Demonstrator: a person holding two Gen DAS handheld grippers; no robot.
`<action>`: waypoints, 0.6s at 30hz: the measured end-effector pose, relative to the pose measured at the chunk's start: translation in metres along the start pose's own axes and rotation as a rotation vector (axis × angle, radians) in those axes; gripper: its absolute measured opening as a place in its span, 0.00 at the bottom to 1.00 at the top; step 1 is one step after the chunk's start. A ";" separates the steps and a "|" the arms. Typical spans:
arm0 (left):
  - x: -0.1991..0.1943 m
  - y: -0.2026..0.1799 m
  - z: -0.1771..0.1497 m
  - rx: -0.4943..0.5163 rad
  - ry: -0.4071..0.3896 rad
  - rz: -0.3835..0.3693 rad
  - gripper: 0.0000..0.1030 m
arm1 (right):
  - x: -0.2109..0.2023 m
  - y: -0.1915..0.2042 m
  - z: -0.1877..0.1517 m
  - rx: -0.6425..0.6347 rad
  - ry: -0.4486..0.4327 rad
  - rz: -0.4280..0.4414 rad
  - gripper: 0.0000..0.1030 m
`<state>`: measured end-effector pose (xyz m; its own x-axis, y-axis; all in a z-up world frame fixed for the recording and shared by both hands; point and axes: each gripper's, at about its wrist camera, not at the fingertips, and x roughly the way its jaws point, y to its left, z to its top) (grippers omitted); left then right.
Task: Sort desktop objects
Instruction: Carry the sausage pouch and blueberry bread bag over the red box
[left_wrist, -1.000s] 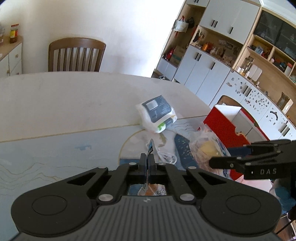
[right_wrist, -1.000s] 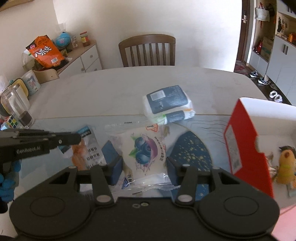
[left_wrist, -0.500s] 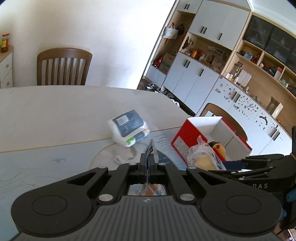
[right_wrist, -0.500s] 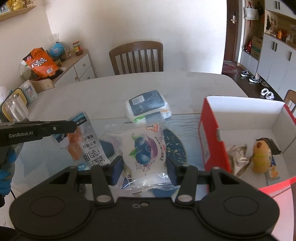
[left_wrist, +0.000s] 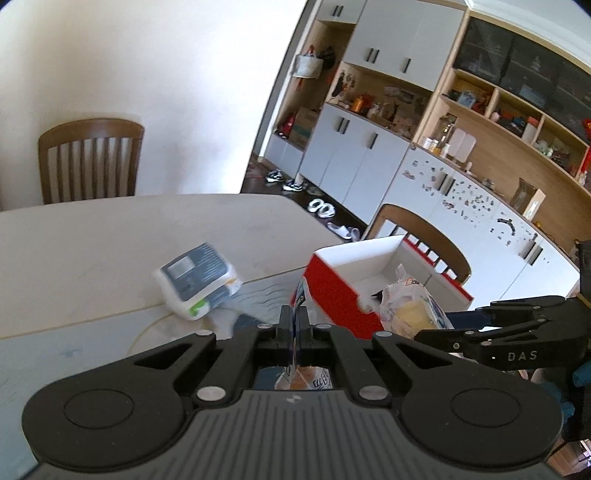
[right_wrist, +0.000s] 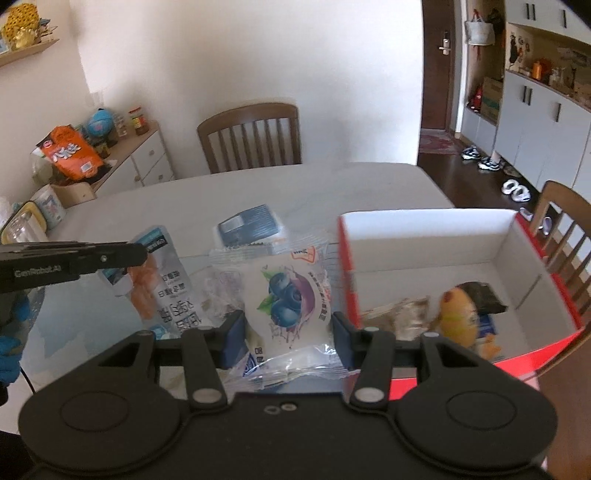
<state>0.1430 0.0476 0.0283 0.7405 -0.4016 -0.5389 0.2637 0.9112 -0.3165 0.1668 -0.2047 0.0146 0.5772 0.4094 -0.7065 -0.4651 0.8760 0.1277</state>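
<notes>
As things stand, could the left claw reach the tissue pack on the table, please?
Probably not yet: the left claw is shut on a snack packet, though the path to the tissue pack looks free.

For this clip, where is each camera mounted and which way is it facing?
Left wrist: rides on the left tool, facing across the table to the wall cabinets; its fingers pinch a thin packet; the right tool enters at right.
Right wrist: rides on the right tool, facing the far chair; its fingers grip a blueberry packet; the left tool enters at left.
Shared: the red box and the tissue pack.
</notes>
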 end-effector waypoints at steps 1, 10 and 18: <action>0.003 -0.004 0.002 0.005 -0.001 -0.004 0.00 | -0.001 -0.004 0.000 0.001 -0.002 -0.005 0.48; 0.032 -0.049 0.020 0.034 -0.020 -0.042 0.00 | -0.009 -0.053 0.003 0.004 -0.013 -0.040 0.48; 0.064 -0.091 0.037 0.054 -0.034 -0.068 0.00 | -0.013 -0.097 0.000 0.004 -0.007 -0.065 0.48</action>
<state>0.1893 -0.0580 0.0515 0.7401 -0.4599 -0.4907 0.3461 0.8861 -0.3085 0.2043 -0.2951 0.0116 0.6109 0.3538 -0.7083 -0.4242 0.9016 0.0844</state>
